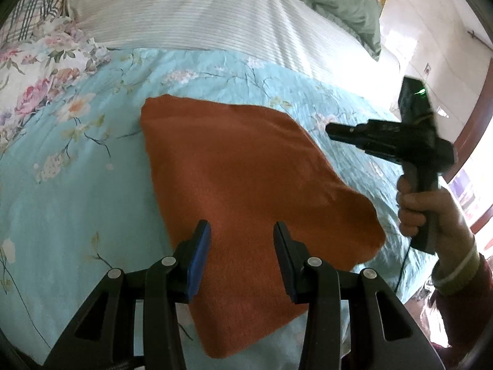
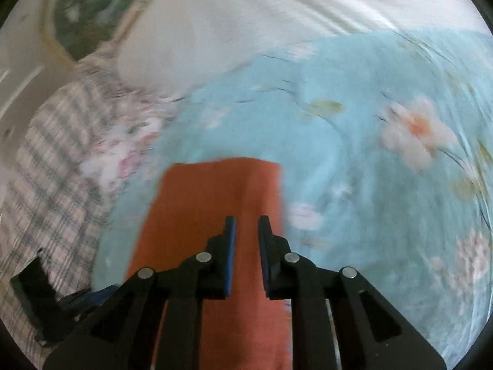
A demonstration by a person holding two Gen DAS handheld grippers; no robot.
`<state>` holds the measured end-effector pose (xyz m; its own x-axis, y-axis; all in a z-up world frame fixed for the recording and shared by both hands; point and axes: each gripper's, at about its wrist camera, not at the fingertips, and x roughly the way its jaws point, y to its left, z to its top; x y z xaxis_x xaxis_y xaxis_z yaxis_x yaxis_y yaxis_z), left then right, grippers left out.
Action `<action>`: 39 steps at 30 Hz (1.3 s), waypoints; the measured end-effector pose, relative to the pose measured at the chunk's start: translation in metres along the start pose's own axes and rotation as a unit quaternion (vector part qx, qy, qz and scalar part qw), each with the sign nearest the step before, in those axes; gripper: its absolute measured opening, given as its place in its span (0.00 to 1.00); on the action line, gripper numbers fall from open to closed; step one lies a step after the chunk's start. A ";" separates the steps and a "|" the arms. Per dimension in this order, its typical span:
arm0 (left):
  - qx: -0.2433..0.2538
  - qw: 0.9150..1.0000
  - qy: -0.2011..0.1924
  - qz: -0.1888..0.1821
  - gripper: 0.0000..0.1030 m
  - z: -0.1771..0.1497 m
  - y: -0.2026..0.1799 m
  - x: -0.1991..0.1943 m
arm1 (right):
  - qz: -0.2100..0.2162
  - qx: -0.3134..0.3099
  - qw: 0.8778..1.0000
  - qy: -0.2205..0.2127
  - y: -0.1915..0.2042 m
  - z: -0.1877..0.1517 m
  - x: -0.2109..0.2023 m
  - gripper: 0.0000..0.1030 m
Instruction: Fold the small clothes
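An orange cloth (image 1: 246, 185) lies flat on the bed's blue floral cover (image 1: 77, 200), apparently already folded at least once, though layers cannot be confirmed. Its long axis runs away from the left gripper (image 1: 242, 231), near end below the camera, far end toward the striped white bedding (image 1: 185, 9).

The left gripper hovers directly over the near half of the cloth, jaws spread wide, grasping nothing. The right gripper (image 1: 334, 132) is held in the person's right hand (image 1: 422, 212), above the cloth's right edge; in the blurred right wrist view its jaws stand parted a little, empty, with the cloth beneath them.

Judgement: the left gripper is nearer the near edge, so any further fold would likely lift that end toward the far end.
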<state>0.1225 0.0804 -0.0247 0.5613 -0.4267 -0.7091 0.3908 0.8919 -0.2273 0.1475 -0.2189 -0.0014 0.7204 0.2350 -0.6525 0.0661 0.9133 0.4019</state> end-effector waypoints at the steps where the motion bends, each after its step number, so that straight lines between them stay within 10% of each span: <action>1: -0.004 1.000 -0.002 0.001 0.40 0.003 0.002 0.002 | 0.009 -0.008 1.000 0.007 0.009 0.003 0.005 0.17; 7: -0.045 0.999 -0.004 0.010 0.40 0.026 0.025 0.031 | -0.041 -0.027 0.996 0.079 0.026 0.003 0.076 0.15; 9: -0.043 0.998 0.025 0.023 0.29 0.025 0.029 0.051 | -0.064 -0.013 0.995 0.080 0.011 -0.003 0.081 0.00; 14: -0.011 0.998 0.043 0.051 0.29 0.017 0.022 0.068 | -0.069 -0.010 0.995 0.070 -0.002 -0.008 0.078 0.00; 27: 0.013 0.999 0.004 0.043 0.28 -0.021 -0.011 0.001 | -0.017 -0.053 0.997 0.053 0.030 -0.066 -0.005 0.07; 39: 0.001 0.997 0.026 0.071 0.30 -0.080 -0.005 -0.004 | -0.058 -0.056 0.995 0.066 0.000 -0.128 -0.026 0.15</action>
<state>0.0596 0.0897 -0.0743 0.5730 -0.2875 -0.7675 0.3118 0.9425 -0.1203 0.0402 -0.1828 -0.0669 0.6152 0.1615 -0.7716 0.0596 0.9665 0.2498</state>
